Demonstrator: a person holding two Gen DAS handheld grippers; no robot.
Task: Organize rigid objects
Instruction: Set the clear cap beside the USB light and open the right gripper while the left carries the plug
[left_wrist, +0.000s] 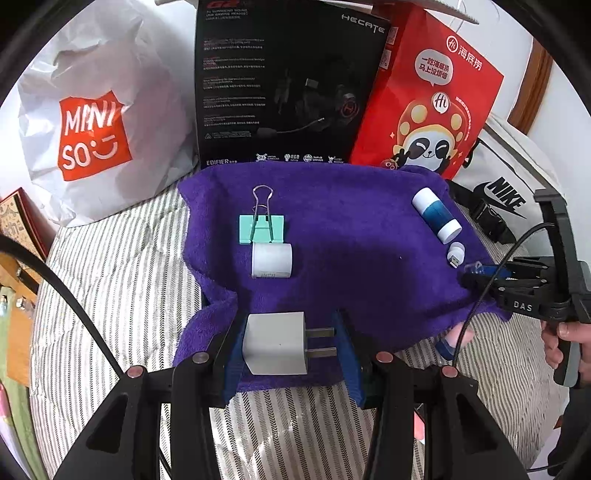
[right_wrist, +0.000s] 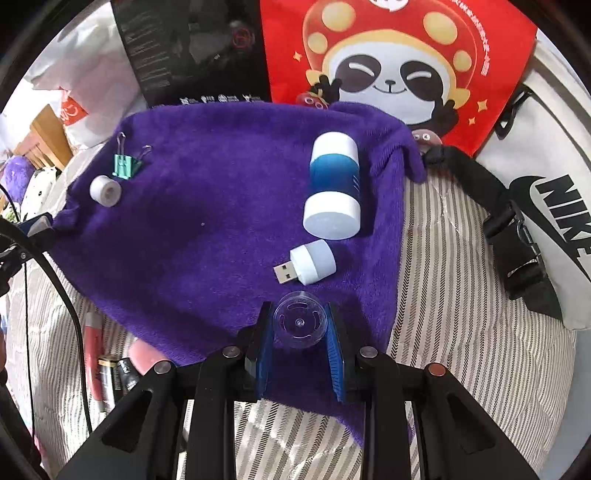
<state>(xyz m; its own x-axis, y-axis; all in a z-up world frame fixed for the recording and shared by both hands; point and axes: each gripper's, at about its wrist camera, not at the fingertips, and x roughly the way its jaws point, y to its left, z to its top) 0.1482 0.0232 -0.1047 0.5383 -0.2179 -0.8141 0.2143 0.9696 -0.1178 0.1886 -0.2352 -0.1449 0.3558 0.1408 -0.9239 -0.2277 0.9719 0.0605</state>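
Observation:
A purple towel (left_wrist: 351, 236) lies on a striped bedsheet. My left gripper (left_wrist: 291, 339) is shut on a white plug charger (left_wrist: 275, 343) over the towel's near edge. My right gripper (right_wrist: 299, 325) is shut on a clear plastic suction cup (right_wrist: 300, 325); it also shows in the left wrist view (left_wrist: 476, 271). On the towel lie a green binder clip (left_wrist: 261, 227), a white tape roll (left_wrist: 271, 260), a blue-and-white cylinder (right_wrist: 334, 184) and a small white USB light (right_wrist: 308, 262).
A Miniso bag (left_wrist: 92, 136), a black headset box (left_wrist: 280, 81) and a red panda bag (left_wrist: 428, 99) stand behind the towel. A white Nike bag (right_wrist: 546, 206) lies at right. Lipsticks (right_wrist: 110, 365) lie on the sheet at left.

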